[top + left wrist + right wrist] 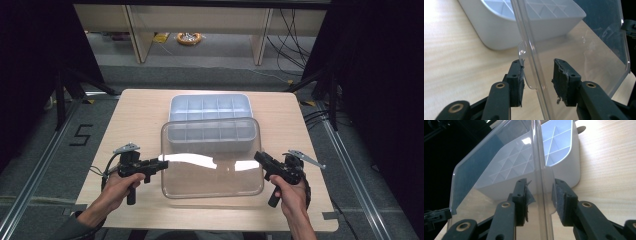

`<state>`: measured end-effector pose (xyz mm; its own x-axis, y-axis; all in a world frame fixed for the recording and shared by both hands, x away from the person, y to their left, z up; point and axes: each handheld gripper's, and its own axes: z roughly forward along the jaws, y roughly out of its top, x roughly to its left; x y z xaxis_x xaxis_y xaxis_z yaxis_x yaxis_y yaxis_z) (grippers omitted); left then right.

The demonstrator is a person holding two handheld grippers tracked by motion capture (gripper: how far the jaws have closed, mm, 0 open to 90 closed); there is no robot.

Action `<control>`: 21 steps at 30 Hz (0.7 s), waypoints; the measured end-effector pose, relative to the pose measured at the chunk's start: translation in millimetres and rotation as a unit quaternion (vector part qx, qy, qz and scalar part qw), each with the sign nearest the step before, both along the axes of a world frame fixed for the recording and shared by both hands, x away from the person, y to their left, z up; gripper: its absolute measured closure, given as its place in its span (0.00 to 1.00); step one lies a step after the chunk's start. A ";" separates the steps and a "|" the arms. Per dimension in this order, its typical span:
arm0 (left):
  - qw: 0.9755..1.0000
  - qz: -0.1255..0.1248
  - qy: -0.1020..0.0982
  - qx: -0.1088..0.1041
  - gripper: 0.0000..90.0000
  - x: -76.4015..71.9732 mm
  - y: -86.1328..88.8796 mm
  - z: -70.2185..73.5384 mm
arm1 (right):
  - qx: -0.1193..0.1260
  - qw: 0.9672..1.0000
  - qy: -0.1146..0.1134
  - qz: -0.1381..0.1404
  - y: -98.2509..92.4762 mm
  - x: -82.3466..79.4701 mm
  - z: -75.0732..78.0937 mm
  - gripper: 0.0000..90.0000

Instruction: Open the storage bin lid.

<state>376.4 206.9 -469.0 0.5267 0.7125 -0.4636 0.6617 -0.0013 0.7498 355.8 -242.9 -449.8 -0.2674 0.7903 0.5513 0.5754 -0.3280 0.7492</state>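
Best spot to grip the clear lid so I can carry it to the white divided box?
Grip the clear lid by its short side edges, one gripper from each side, level. Each short edge has a small rounded tab, and the panel is wide and flat. The left gripper and right gripper are shut on those edges, with the lid's far edge over the white divided box.

Lid (212, 170): clear, colourless plastic with white glare streaks. Divided box (210, 107) at 12 o'clock of lid: pale blue-white, square grid pattern inside. Table (135, 115): light wood grain. Left gripper (161, 165) and right gripper (259, 158): black, brass-coloured rivets.
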 end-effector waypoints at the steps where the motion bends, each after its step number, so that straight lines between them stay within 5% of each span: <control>1: 1.000 -0.002 0.001 0.002 0.66 -3.2 0.4 -2.0 | -0.004 1.000 -0.009 0.006 -0.5 -0.7 -1.5 0.73; 5: 1.000 -0.010 0.008 0.006 0.66 -13.0 1.0 -8.3 | -0.018 1.000 -0.001 0.003 -0.6 -10.5 -7.5 0.73; 7: 1.000 -0.008 0.010 0.005 0.66 -16.9 0.6 -10.5 | -0.001 1.000 0.005 0.005 -0.6 -14.2 -10.3 0.73; 13: 1.000 -0.019 0.018 0.018 0.66 -22.1 -0.4 -17.4 | -0.018 1.000 0.011 0.004 -0.8 -23.6 -19.3 0.72; 14: 0.999 -0.017 0.017 0.020 0.66 -23.4 -1.2 -17.5 | -0.002 1.000 0.010 0.011 -1.6 -24.7 -21.0 0.72; 21: 0.999 -0.025 0.022 0.021 0.66 -30.0 -2.9 -21.4 | -0.009 1.000 0.021 0.005 -2.1 -31.9 -29.4 0.72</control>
<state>346.4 204.0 -490.4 0.5426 0.7048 -0.4570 0.6918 -0.0664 0.7190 323.9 -245.0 -479.2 -0.2522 0.7974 0.5483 0.6094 -0.3092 0.7300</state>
